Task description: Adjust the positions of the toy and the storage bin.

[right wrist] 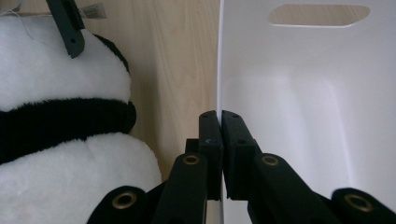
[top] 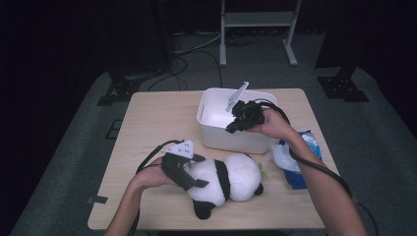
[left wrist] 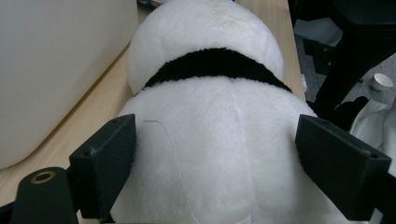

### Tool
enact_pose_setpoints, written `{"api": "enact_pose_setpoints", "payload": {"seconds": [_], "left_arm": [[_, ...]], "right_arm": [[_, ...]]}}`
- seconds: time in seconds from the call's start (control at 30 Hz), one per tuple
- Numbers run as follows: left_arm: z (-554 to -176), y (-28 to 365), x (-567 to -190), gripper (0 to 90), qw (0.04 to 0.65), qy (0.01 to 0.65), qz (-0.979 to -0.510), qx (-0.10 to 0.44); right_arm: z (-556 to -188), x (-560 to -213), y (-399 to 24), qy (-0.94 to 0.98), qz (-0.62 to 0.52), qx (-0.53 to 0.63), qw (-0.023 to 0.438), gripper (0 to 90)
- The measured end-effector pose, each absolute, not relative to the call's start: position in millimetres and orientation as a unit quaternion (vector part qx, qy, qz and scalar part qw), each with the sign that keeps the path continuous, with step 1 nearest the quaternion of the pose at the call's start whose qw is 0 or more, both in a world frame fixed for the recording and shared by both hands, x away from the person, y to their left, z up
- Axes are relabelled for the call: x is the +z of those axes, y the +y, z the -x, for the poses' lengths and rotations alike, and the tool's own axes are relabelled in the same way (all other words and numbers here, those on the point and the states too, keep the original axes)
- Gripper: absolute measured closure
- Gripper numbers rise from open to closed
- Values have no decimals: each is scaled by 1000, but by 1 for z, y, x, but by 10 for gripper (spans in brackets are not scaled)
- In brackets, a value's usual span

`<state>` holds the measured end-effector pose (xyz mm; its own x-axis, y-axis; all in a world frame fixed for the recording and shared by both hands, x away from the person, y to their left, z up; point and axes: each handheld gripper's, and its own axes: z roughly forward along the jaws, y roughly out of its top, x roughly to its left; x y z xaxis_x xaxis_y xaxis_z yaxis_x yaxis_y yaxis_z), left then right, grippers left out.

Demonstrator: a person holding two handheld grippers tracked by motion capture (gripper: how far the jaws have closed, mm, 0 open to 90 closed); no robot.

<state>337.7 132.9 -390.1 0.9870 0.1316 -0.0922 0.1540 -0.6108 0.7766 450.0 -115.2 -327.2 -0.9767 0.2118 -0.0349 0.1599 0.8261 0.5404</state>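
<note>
Panda plush (top: 226, 179) lies on its side on the table (top: 152, 123), between the jaws of your left gripper (top: 189, 172) and just short of the white bin (top: 216, 140); it is not yet in the bin, and I judge the main step outstanding. In the left gripper view your jaws stand wide on either flank of the plush's white body (left wrist: 215, 154), their pads sunk into the fur on both sides; I read that as a hold on the plush, though it has not been lifted clear of the table.

Your right gripper (top: 232, 129) sits ahead and to the right of the left one, at the bin's near wall; in the right gripper view its jaws are pressed together on the thin rim (right wrist: 218, 84), one inside and one outside, steadying the bin. The bin's interior, as far as it can be seen, holds nothing.

Beyond your right gripper, to its outer side, a blue-and-white packet (top: 297, 162) rests on the table, touching or just beside the bin's corner.

Assessment: bin secured, plush gripped; remaining, in my judgement, are the lift, the carry over the rim beside your right jaws, and the release inside.
</note>
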Motion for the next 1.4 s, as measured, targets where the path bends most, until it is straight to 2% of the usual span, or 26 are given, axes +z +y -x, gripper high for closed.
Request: {"api": "enact_pose_setpoints", "payload": {"seconds": [1.4], "left_arm": [[-339,133,-389,130,436,78,-896,-14]], "right_arm": [[-418,-330,-111,957,-69,280,28,850]]}}
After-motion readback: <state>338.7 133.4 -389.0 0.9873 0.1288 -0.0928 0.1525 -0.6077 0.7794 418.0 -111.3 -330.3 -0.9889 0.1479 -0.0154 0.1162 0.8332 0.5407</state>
